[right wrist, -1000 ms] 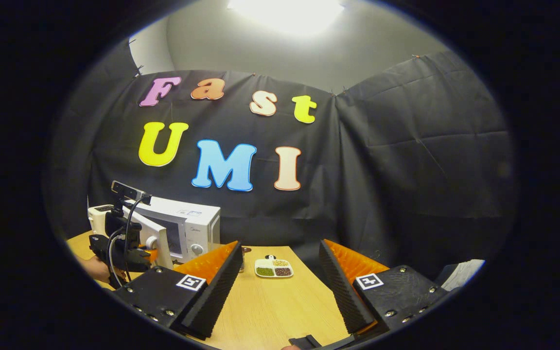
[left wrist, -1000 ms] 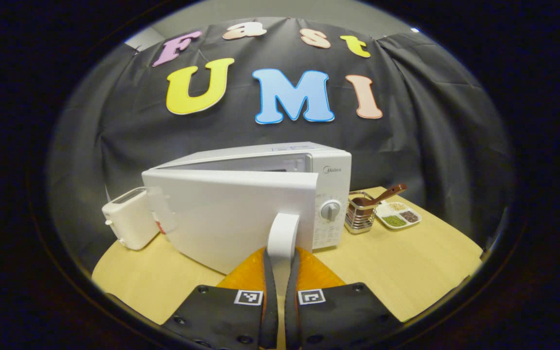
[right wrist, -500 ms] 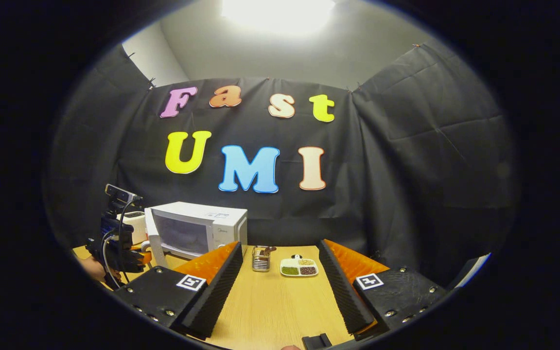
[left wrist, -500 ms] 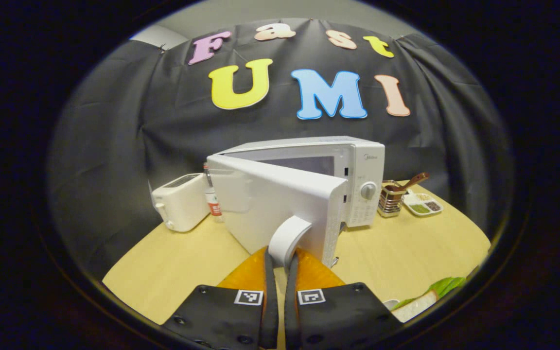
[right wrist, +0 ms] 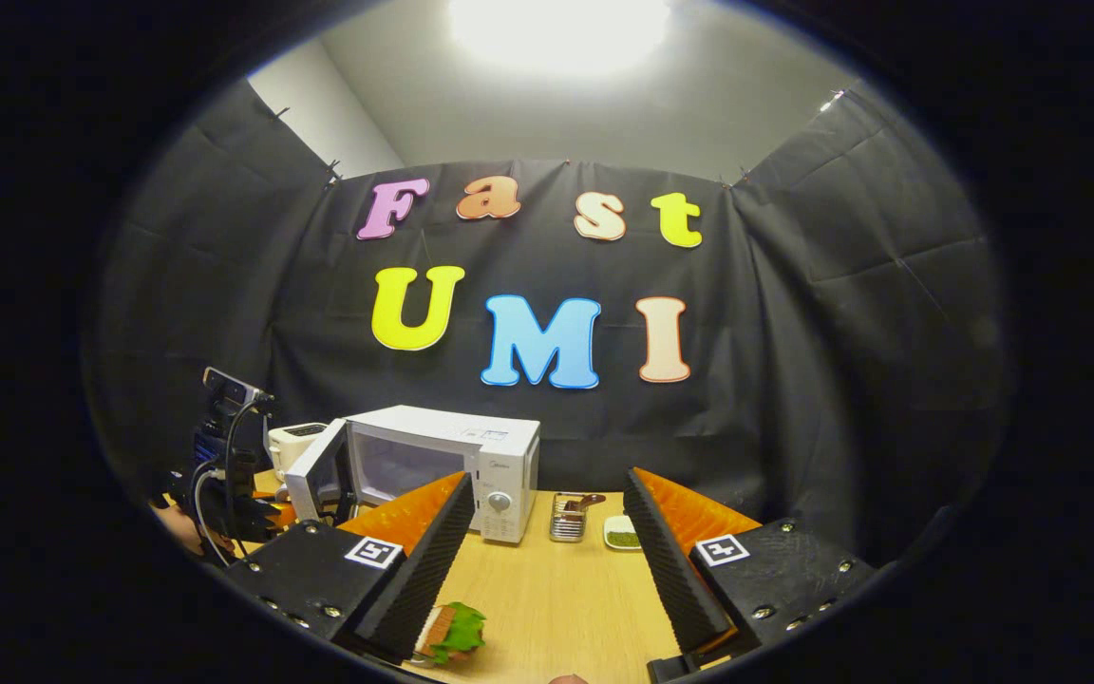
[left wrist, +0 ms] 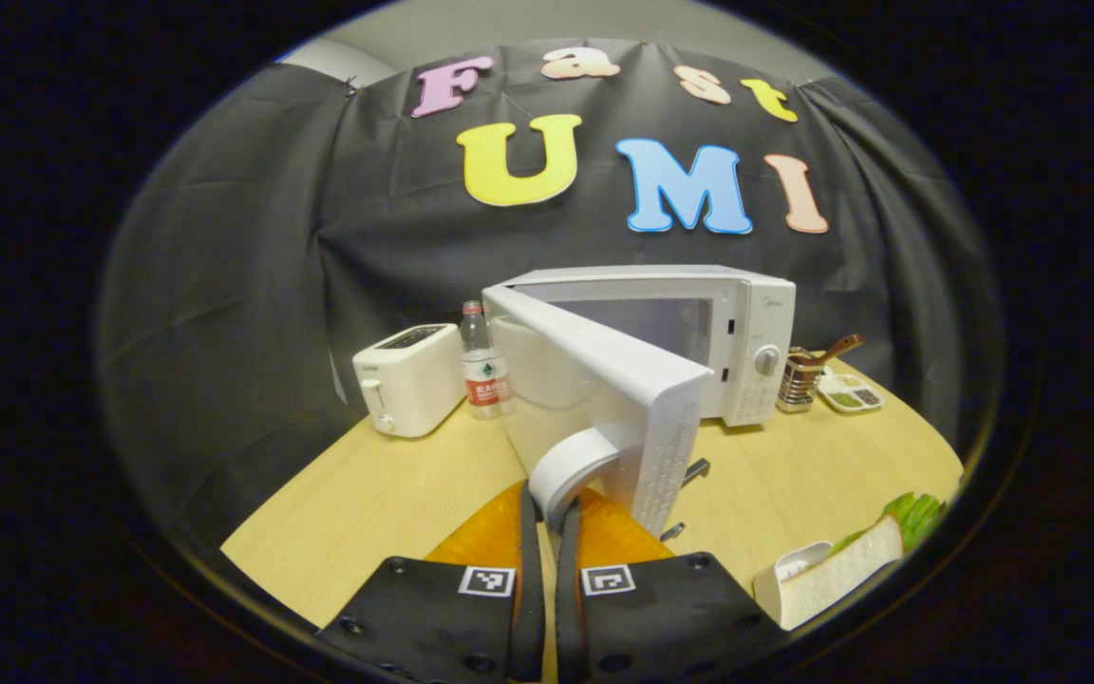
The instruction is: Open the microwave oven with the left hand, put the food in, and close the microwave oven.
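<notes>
A white microwave oven [left wrist: 746, 332] stands at the back of the wooden table, its door [left wrist: 604, 399] swung out toward me at a wide angle. My left gripper [left wrist: 547, 499] is shut on the door's white handle [left wrist: 571, 465]. A sandwich with lettuce [left wrist: 846, 570] lies at the lower right of the left gripper view. In the right gripper view the microwave oven [right wrist: 471, 456] shows with its door [right wrist: 317, 475] open, and the left gripper [right wrist: 234, 494] is at that door. The right gripper [right wrist: 547, 560] hangs open above the table, the sandwich [right wrist: 452, 632] just below its left finger.
A white toaster [left wrist: 409, 389] and a water bottle [left wrist: 482, 375] stand left of the microwave. Right of it are a wire utensil holder [left wrist: 799, 375] with a brown spoon and a small divided dish [left wrist: 849, 392]. The table [left wrist: 367, 494] is light wood.
The left gripper has pulled the microwave door much wider open. The right gripper's view has swung left, bringing the sandwich into sight by its left finger.
</notes>
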Demonstrator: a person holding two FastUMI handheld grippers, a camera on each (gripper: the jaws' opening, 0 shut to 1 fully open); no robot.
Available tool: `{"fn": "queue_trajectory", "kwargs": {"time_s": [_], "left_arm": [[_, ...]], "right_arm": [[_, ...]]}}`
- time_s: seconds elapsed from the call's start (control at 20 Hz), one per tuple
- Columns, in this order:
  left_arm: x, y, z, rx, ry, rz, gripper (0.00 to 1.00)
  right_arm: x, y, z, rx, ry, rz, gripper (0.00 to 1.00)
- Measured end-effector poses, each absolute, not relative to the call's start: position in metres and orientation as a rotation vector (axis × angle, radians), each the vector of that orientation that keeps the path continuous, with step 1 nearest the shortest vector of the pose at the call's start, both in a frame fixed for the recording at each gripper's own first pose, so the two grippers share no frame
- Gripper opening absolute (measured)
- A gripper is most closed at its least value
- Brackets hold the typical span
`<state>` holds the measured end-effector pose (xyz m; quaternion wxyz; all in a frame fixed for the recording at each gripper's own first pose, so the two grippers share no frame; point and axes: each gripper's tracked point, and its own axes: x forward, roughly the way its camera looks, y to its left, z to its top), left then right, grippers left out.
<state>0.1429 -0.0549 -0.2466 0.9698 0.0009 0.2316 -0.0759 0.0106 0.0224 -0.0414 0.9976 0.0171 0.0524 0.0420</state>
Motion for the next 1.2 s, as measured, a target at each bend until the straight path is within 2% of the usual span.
{"fn": "queue_trajectory", "kwargs": {"time_s": [0.65, 1.2], "left_arm": [[0.146, 0.035, -0.261, -0.030, 0.441, -0.289, 0.11], [0.158, 0.088, -0.270, -0.053, 0.426, -0.400, 0.13]], "right_arm": [[0.020, 0.139, -0.038, 0.036, 0.136, 0.085, 0.96], [0.027, 0.201, -0.042, 0.050, 0.167, 0.045, 0.96]]}}
